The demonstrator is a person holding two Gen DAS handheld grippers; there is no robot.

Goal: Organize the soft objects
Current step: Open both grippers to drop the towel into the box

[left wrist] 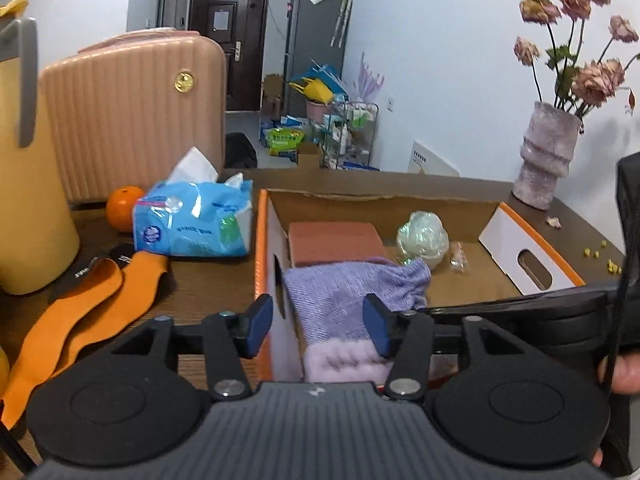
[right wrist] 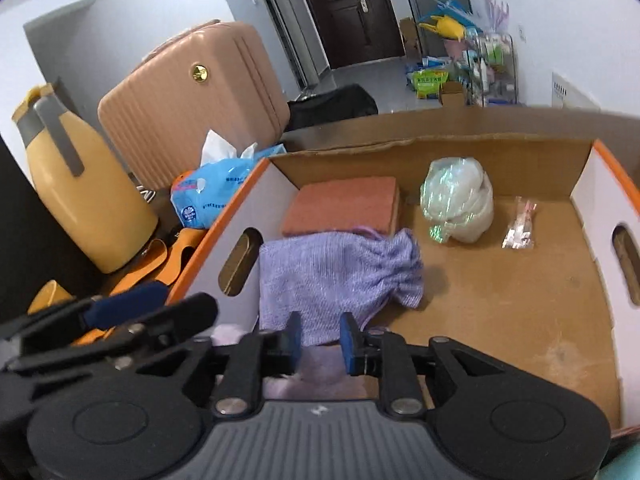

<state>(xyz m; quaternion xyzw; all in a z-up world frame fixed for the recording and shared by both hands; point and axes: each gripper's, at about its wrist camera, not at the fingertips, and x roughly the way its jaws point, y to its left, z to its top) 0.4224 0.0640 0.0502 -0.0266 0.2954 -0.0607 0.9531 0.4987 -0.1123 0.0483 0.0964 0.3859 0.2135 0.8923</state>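
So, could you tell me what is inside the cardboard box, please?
In the cardboard box: purple knitted pouch, orange-pink sponge block, pale mesh ball, small clear packet. The pouch's near end is covered.

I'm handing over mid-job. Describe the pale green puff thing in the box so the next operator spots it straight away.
Find the open cardboard box with orange edges on the brown table. Near its back wall, right of the flat terracotta sponge block and left of a small clear packet, sits the mesh bath puff. It is the only rounded, shimmery, whitish-green bundle; the purple knitted pouch lies nearer the front.

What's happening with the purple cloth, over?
Left gripper open, right gripper open, both empty. Purple cloth lying in cardboard box beside orange sponge. Nothing blocking.
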